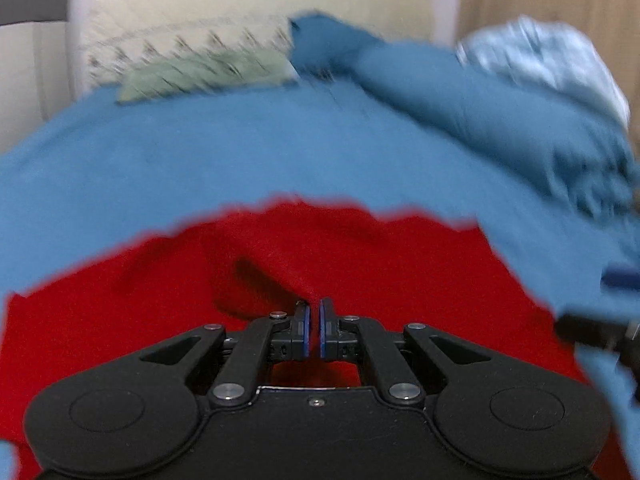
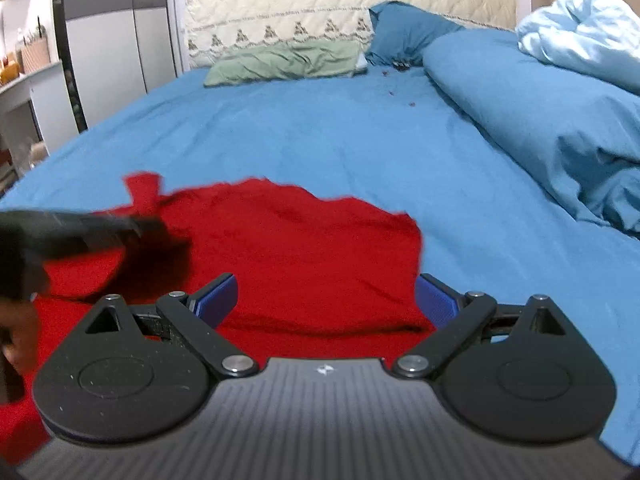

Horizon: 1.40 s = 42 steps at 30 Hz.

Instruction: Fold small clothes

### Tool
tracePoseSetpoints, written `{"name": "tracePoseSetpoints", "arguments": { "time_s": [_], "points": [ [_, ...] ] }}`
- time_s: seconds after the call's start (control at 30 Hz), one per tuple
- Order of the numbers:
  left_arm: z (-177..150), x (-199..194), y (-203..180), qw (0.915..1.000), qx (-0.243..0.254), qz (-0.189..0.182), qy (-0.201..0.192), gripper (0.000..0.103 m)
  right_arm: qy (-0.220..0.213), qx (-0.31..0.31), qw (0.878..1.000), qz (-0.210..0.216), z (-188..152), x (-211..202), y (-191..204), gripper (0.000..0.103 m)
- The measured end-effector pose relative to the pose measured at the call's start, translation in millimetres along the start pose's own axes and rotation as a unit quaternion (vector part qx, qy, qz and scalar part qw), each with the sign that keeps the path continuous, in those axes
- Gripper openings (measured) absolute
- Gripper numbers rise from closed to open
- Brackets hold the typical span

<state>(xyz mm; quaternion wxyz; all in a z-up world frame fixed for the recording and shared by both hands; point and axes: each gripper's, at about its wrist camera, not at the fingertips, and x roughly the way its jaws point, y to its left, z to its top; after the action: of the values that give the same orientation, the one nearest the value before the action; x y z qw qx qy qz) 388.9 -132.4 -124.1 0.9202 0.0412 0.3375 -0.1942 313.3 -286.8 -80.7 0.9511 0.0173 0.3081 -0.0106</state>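
Observation:
A red garment point(image 2: 304, 256) lies spread on the blue bed sheet point(image 2: 320, 136); it also shows in the left wrist view point(image 1: 360, 248). My left gripper point(image 1: 314, 312) hovers over the red cloth with its blue pads nearly together and nothing visibly between them. It appears blurred at the left of the right wrist view point(image 2: 132, 228). My right gripper point(image 2: 326, 300) is wide open over the near right part of the garment, its fingers point(image 2: 434, 300) straddling the cloth edge. The right gripper shows blurred at the right edge of the left wrist view point(image 1: 600, 328).
A folded blue duvet point(image 2: 540, 120) and a pale blue bundle point(image 2: 580, 36) lie along the right side of the bed. A green pillow point(image 2: 288, 62) and a blue pillow point(image 2: 404, 30) rest against the cream headboard point(image 2: 320, 4). A wardrobe point(image 2: 116, 40) stands at left.

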Motion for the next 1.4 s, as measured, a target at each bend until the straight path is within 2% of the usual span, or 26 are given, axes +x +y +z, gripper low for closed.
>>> {"name": "tracePoseSetpoints", "arguments": {
  "time_s": [0.1, 0.27, 0.3, 0.33, 0.37, 0.4, 0.43, 0.53, 0.7, 0.77, 0.87, 0.93, 0.97, 1.0, 1.07, 1.17, 1.27, 1.33, 1.37, 1.4],
  "points": [
    [-19, 17, -11, 0.9996, 0.010, 0.006, 0.025, 0.004, 0.013, 0.003, 1.000, -0.002, -12, 4, -14, 0.103],
    [-18, 15, -5, 0.9997, 0.007, -0.001, 0.022, 0.009, 0.017, 0.010, 1.000, -0.001, -14, 8, -20, 0.103],
    [-16, 12, -3, 0.9997, 0.006, -0.004, 0.021, 0.018, 0.015, 0.010, 1.000, 0.001, -13, 9, -19, 0.103],
    [-15, 9, 0, 0.9998, 0.006, -0.005, 0.020, 0.039, 0.013, 0.011, 1.000, 0.004, -11, 8, -18, 0.103],
    [-18, 1, 5, 0.9999, 0.010, -0.001, 0.013, 0.051, 0.011, 0.011, 1.000, 0.009, -9, 8, -18, 0.103],
    [-19, -8, 11, 0.9998, 0.015, 0.009, 0.007, 0.069, 0.008, 0.013, 1.000, 0.015, -6, 9, -16, 0.103],
    [-21, -19, 19, 0.9996, 0.019, 0.022, -0.002, 0.075, 0.007, 0.013, 1.000, 0.023, -2, 11, -13, 0.103],
    [-32, -50, 49, 0.9989, 0.013, 0.043, -0.015, 0.075, 0.010, 0.006, 0.999, 0.051, 5, 19, 5, 0.103],
    [-56, -80, 114, 0.9923, 0.013, 0.122, -0.017, 0.075, 0.041, -0.008, 0.996, 0.082, 6, 58, 46, 0.103],
    [-64, -85, 137, 0.9903, 0.000, 0.139, -0.006, 0.075, 0.043, 0.006, 0.995, 0.089, 6, 77, 60, 0.102],
    [-76, -88, 165, 0.9880, -0.031, 0.151, 0.006, 0.075, 0.046, 0.027, 0.995, 0.089, 13, 104, 75, 0.088],
    [-82, -88, 176, 0.9865, -0.044, 0.157, 0.012, 0.075, 0.053, 0.033, 0.996, 0.062, 20, 122, 86, 0.084],
    [-85, -88, 180, 0.9861, -0.050, 0.158, 0.015, 0.075, 0.061, 0.033, 0.996, 0.055, 23, 131, 89, 0.076],
    [-88, -87, 183, 0.9860, -0.053, 0.157, 0.016, 0.075, 0.073, 0.031, 0.995, 0.054, 25, 140, 93, 0.053],
    [-90, -85, 186, 0.9864, -0.055, 0.153, 0.019, 0.075, 0.094, 0.025, 0.993, 0.061, 33, 149, 99, 0.022],
    [-91, -80, 188, 0.9868, -0.060, 0.149, 0.019, 0.075, 0.057, 0.012, 0.996, 0.063, 51, 131, 97, 0.021],
    [-88, -73, 189, 0.9867, -0.077, 0.143, 0.013, 0.075, -0.001, 0.047, 0.998, 0.050, 75, 102, 72, 0.021],
    [-83, -67, 188, 0.9863, -0.085, 0.141, 0.006, 0.073, -0.046, 0.068, 0.996, 0.028, 83, 82, 48, 0.021],
    [-81, -63, 188, 0.9869, -0.088, 0.135, 0.003, 0.071, -0.060, 0.070, 0.996, 0.014, 83, 77, 36, 0.021],
    [-79, -60, 188, 0.9874, -0.088, 0.131, 0.002, 0.066, -0.058, 0.070, 0.996, 0.001, 78, 76, 24, 0.021]
  ]
}}
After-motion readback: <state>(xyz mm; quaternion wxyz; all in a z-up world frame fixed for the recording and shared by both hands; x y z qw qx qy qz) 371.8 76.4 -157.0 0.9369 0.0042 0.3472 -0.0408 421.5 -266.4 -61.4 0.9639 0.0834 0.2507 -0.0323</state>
